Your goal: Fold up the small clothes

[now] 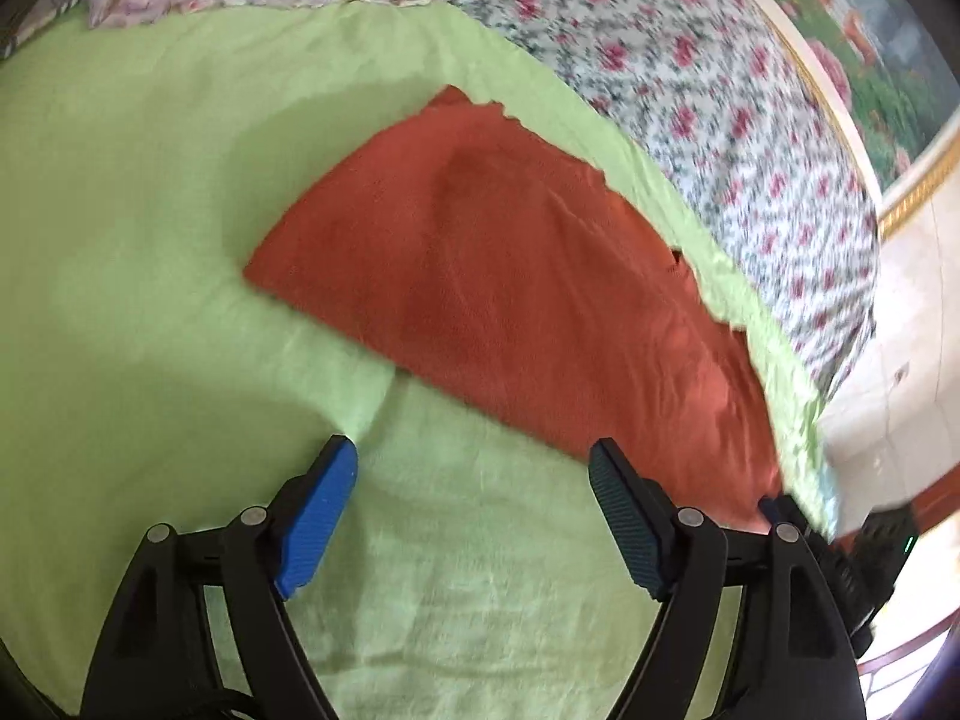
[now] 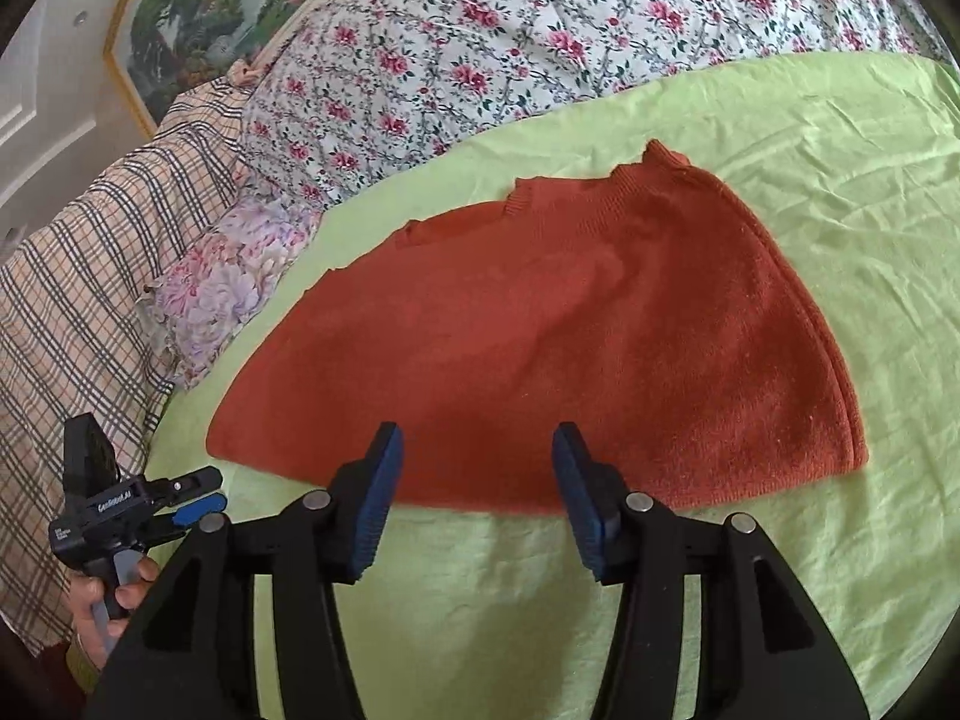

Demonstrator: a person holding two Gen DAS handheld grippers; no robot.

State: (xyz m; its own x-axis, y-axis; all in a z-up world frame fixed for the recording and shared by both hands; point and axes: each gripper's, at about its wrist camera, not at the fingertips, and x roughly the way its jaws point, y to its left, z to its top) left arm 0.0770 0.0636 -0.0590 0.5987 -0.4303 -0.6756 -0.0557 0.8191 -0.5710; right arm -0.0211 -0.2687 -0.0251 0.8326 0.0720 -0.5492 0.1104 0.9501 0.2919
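bed: green sheet [image 2: 810, 138] spread flat over it, lightly creased; floral quilt [image 2: 480, 30] bunched along the far side
far left: plaid cloth [image 2: 72, 276] and a pale floral pillow [image 2: 222, 276], seen from the right wrist
wall: framed landscape picture [image 2: 198, 6] behind the quilt
sweater [image 2: 540, 336]: rust-orange knit, lying flat and folded on the sheet, ribbed hem at the far edge, near edge straight and just ahead of both grippers
left gripper [image 1: 474, 462]: jaws spread wide, nothing between them; left pad over bare sheet, right pad at the sweater's near edge, contact unclear
right gripper [image 2: 477, 438]: jaws partly spread, empty; both blue pads stand over the sweater's near edge, nothing pinched
hand [image 2: 102, 606]: seen low left from the right wrist, gripping the handle of the left gripper
blur: left wrist view smeared, quilt pattern streaked
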